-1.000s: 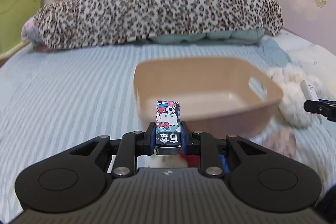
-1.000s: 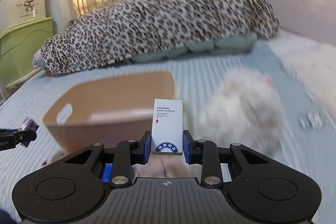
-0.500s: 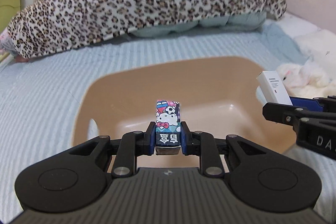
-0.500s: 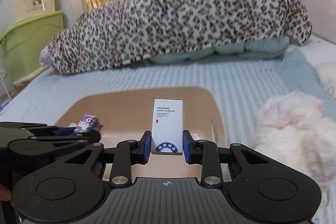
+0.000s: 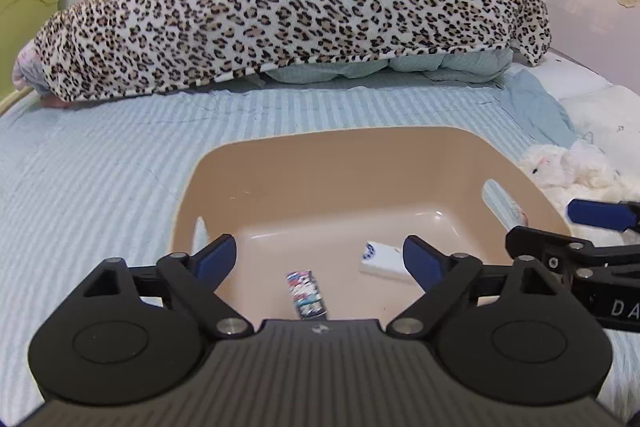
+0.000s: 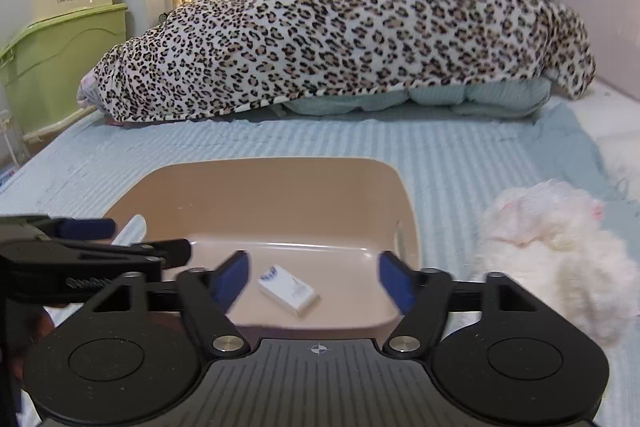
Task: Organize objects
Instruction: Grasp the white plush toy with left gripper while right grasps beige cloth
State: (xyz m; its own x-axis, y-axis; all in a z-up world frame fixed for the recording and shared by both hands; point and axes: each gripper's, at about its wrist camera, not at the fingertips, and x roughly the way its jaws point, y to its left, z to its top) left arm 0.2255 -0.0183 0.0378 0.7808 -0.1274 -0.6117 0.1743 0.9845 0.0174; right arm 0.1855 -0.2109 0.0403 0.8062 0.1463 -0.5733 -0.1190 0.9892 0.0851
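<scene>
Both grippers are hovering over the near edge of the tan bin [image 5: 320, 163], jaws spread wide, gripping nothing. Left gripper [image 5: 320, 259] is pointing level across the bin, blue pads apart; right gripper [image 6: 314, 277] is sitting the same way, level, pads wide. Cartoon-print packet [image 5: 305, 287] is lying flat on the bin floor, near the front wall. White box [image 5: 380, 261] is lying flat on the bin floor too, just right of the packet, apart from it. Left view is showing both items; right view is showing only the white box [image 6: 287, 289], the packet hidden. Right view is catching the left gripper's fingers at the bin's left side. Fluffy white toy [image 6: 560, 247] is lying on the striped bedsheet [image 6: 460, 155] right of the bin. Leopard blanket [image 6: 340, 39] is heaped well beyond the bin. Green storage boxes [image 6: 60, 67] are standing far left of it, clearest in the right view.
</scene>
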